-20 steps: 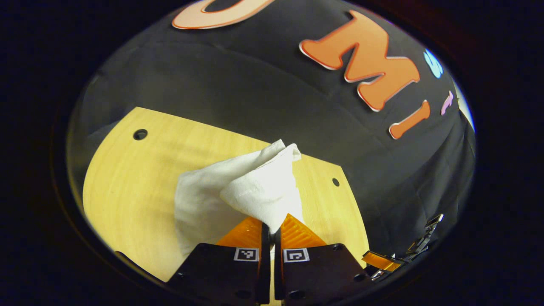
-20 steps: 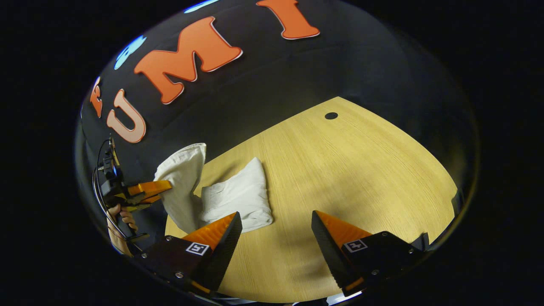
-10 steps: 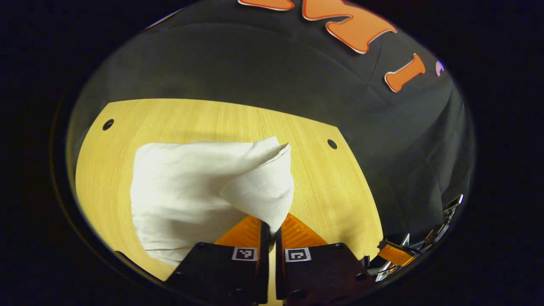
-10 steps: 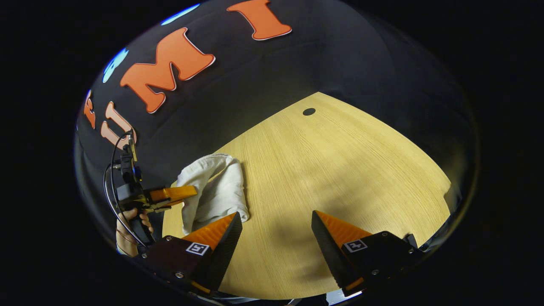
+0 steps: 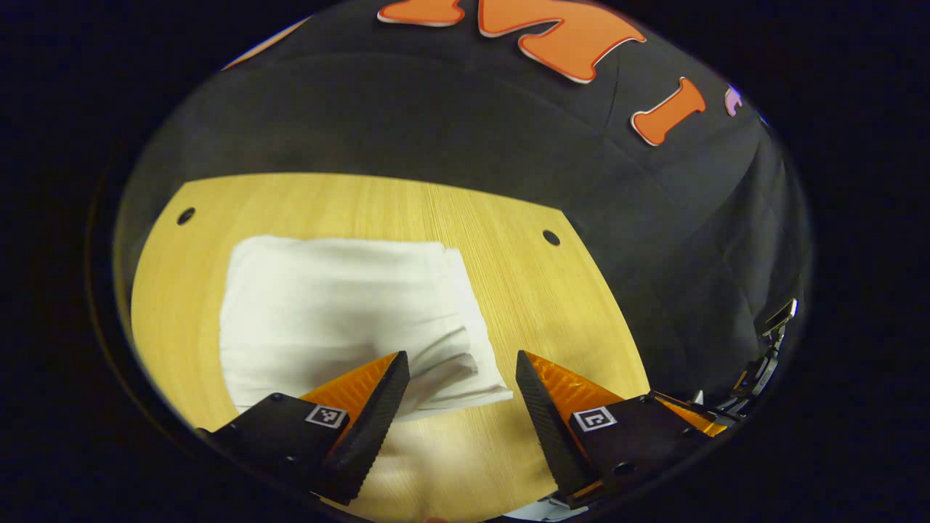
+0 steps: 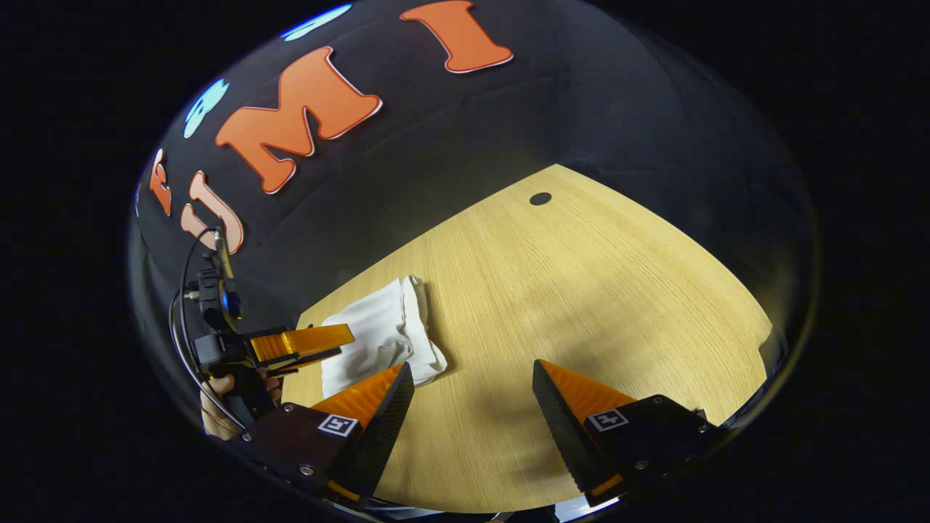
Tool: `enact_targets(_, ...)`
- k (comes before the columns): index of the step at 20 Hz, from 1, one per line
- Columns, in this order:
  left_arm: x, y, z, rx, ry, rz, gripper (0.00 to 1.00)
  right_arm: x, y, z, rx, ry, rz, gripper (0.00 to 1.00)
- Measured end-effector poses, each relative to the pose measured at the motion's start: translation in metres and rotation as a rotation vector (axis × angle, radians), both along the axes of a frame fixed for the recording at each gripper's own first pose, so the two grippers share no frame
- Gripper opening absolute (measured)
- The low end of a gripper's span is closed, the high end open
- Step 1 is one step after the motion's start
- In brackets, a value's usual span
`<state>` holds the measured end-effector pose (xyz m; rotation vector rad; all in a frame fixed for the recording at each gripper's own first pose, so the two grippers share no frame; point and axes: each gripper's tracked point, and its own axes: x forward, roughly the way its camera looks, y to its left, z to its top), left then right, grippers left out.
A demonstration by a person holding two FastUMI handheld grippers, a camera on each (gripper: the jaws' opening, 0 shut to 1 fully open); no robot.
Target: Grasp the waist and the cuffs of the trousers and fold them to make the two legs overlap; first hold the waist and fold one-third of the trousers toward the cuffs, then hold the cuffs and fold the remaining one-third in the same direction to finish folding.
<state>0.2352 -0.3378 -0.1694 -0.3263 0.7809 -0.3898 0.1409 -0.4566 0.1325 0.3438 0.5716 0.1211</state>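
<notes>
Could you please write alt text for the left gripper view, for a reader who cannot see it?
White trousers, folded into a compact rectangle, lie flat on a light wooden table. The left gripper hangs open just above their near edge, touching nothing. Black cloth hangs behind the table.

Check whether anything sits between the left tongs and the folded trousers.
Nothing visible does. The left tongs are open just in front of the folded trousers, with only bare table around them.
</notes>
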Motion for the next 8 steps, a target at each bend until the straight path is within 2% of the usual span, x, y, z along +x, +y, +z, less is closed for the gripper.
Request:
enact_targets(4,-0.008,0.044,0.056,0.031,-0.165,0.073,1.0,0.005,0.02,0.023,-0.034,-0.066,0.044,0.99)
enact_targets(7,-0.018,0.083,0.104,0.071,-0.28,0.149,0.98,0.009,0.035,0.048,-0.089,-0.143,0.083,0.99)
enact_targets(8,-0.025,0.096,0.119,0.09,-0.321,0.18,1.0,0.009,0.041,0.058,-0.107,-0.176,0.097,0.99)
